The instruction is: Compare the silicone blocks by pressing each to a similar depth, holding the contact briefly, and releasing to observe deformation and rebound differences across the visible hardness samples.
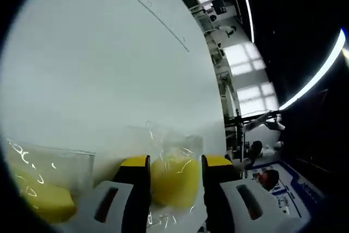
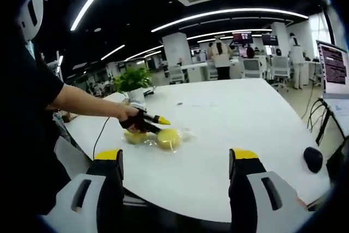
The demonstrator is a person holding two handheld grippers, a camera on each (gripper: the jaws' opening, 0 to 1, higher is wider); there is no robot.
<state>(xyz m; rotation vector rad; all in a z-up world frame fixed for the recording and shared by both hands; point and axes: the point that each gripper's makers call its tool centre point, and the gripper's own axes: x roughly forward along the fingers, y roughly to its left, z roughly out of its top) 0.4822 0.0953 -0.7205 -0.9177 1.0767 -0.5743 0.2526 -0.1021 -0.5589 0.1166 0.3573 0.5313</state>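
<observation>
In the left gripper view a round yellow silicone block [image 1: 174, 181] in a clear plastic wrap sits between my left gripper's [image 1: 175, 163] yellow-tipped jaws, which close in against its two sides. A second yellow block [image 1: 38, 200] in clear plastic lies to the lower left. In the right gripper view a person's hand holds the left gripper [image 2: 158, 124] at the two yellow blocks [image 2: 168, 138] on the white table [image 2: 229, 118]. My right gripper [image 2: 176, 159] hangs open near the table's front edge, well short of the blocks, with nothing between its jaws.
A potted plant [image 2: 132, 82] stands behind the blocks. A black mouse [image 2: 313, 159] lies at the table's right edge, with a laptop [image 2: 334, 64] and cables beyond. A cable runs off the table's left edge. People and chairs fill the office behind.
</observation>
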